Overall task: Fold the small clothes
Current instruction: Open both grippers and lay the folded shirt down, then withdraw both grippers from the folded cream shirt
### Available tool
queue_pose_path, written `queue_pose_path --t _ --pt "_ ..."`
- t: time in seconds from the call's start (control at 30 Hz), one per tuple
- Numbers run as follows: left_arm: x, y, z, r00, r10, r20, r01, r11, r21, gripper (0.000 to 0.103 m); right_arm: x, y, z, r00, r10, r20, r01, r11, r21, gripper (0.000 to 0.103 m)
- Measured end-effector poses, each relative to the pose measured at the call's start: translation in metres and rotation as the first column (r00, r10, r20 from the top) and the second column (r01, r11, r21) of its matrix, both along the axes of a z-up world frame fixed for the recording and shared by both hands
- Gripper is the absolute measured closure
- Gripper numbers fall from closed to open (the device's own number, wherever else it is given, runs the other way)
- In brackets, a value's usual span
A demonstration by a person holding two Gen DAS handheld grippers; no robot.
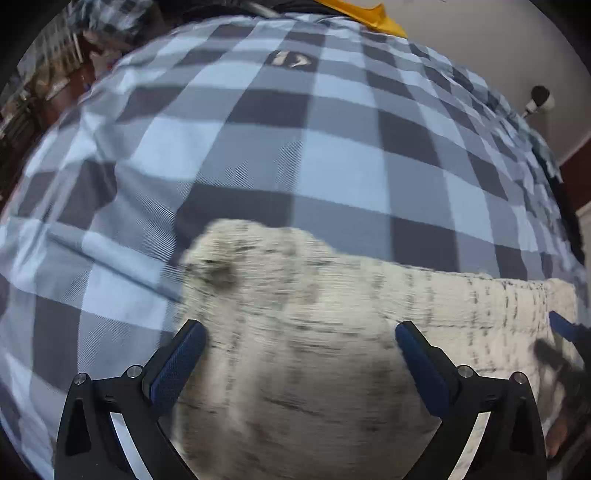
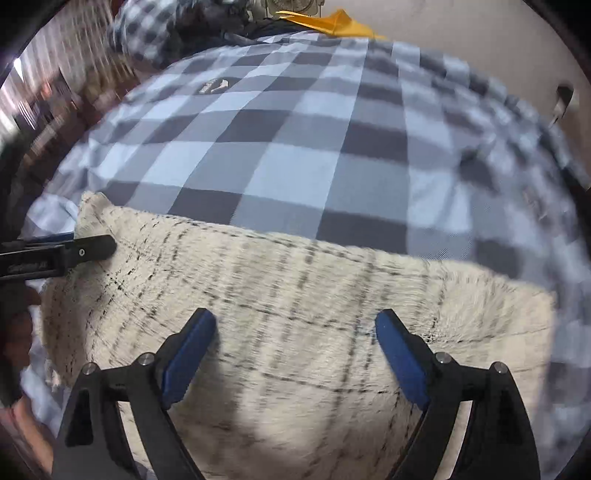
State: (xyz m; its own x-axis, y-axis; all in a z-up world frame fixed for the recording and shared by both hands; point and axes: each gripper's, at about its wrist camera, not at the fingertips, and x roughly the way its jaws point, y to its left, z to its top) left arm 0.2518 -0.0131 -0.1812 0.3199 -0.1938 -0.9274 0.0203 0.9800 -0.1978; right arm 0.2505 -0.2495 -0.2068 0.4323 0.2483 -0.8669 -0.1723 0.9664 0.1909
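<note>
1. As seen from the left wrist, the left gripper (image 1: 300,334) is held with jaws spread wide and nothing between the pads, pointed steeply down over the cream garment (image 1: 332,332), a fuzzy piece marked with faint dark lines. The garment is spread on a blue-and-grey checked cover (image 1: 295,147) directly beneath and ahead of the fingers, its long axis running left to right across the view. Its rounded left end lies just beyond the left finger; its right end is reached by the tip of the right gripper (image 1: 565,328), seen at the picture's edge.

2. As seen from the right wrist, the right gripper (image 2: 295,325) is likewise held wide open and empty above the garment (image 2: 295,295), which lies below and ahead of it. The left gripper (image 2: 85,251) is seen side-on at the far-left corner of the cloth, nearer that end; whether it touches the fabric cannot be told.

3. Beyond the cover, a yellow object (image 2: 332,24) and more checked cloth (image 2: 147,29) are seen well apart. Nothing is seen between either gripper and the garment. Both views are blurred.
</note>
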Motion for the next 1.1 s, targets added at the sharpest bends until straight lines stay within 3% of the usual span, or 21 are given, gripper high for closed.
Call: queue_pose_path --t 0.1,0.17,0.23,0.3,0.37,0.43,0.5,0.57,0.6,0.63,0.7,0.8,0.93,1.03,1.1 --pt "0.002 0.029 0.000 0.999 0.032 0.014 -0.032 0.999 0.017 0.000 -0.003 -0.058 0.005 0.990 -0.143 -0.017 0.142 0.990 -0.026 0.016" --pt "0.002 0.039 0.004 0.998 0.049 0.038 -0.052 0.996 0.079 0.000 -0.007 -0.105 0.005 0.958 -0.284 -0.043 0.274 0.948 -0.160 0.016" --pt "0.003 0.050 0.014 0.997 0.056 0.058 -0.064 0.989 0.134 0.000 -0.019 -0.159 0.005 0.908 -0.409 -0.086 0.381 0.895 -0.231 0.016" --pt "0.003 0.059 0.029 0.992 0.076 0.101 -0.096 0.974 0.203 0.000 -0.039 -0.194 0.019 0.872 -0.481 -0.094 0.457 0.867 -0.196 0.016" --pt "-0.002 0.068 0.048 0.979 0.112 0.169 -0.168 0.918 0.359 0.000 -0.059 -0.211 0.039 0.853 -0.517 -0.076 0.504 0.852 -0.142 0.016" --pt "-0.008 0.075 0.059 0.973 0.126 0.193 -0.193 0.903 0.384 0.000 -0.086 -0.224 0.060 0.820 -0.566 -0.080 0.563 0.824 -0.062 0.015" --pt "-0.019 0.079 0.073 0.974 0.138 0.179 -0.190 0.930 0.316 0.000 -0.109 -0.231 0.066 0.778 -0.611 -0.143 0.622 0.782 0.039 0.015" --pt "-0.032 0.080 0.084 0.976 0.147 0.162 -0.183 0.955 0.234 0.000 -0.128 -0.234 0.056 0.724 -0.635 -0.269 0.684 0.711 0.162 0.015" --pt "-0.045 0.078 0.092 0.978 0.150 0.148 -0.176 0.967 0.183 0.000 -0.143 -0.236 0.043 0.676 -0.640 -0.366 0.731 0.648 0.217 0.015" --pt "-0.054 0.075 0.097 0.980 0.149 0.135 -0.168 0.974 0.149 0.000 -0.154 -0.230 0.031 0.641 -0.632 -0.435 0.760 0.603 0.243 0.015" --pt "-0.072 0.066 0.104 0.987 0.133 0.090 -0.141 0.985 0.095 0.000 -0.164 -0.223 0.009 0.589 -0.614 -0.526 0.795 0.558 0.239 0.015" --pt "-0.106 0.052 0.101 0.994 0.109 -0.017 -0.108 0.994 0.020 0.000 -0.169 -0.214 -0.013 0.569 -0.591 -0.572 0.797 0.569 0.204 0.015" --pt "-0.139 0.051 0.089 0.990 0.089 -0.107 -0.102 0.986 -0.130 0.000 -0.172 -0.221 -0.030 0.532 -0.611 -0.587 0.835 0.493 0.243 0.015" --pt "-0.150 0.056 0.075 0.984 0.102 -0.146 -0.124 0.981 -0.147 0.000 -0.168 -0.227 -0.034 0.517 -0.640 -0.568 0.850 0.464 0.249 0.015" --pt "-0.151 0.059 0.069 0.981 0.113 -0.158 -0.136 0.981 -0.138 0.000 -0.167 -0.223 -0.032 0.530 -0.637 -0.560 0.844 0.457 0.280 0.018"
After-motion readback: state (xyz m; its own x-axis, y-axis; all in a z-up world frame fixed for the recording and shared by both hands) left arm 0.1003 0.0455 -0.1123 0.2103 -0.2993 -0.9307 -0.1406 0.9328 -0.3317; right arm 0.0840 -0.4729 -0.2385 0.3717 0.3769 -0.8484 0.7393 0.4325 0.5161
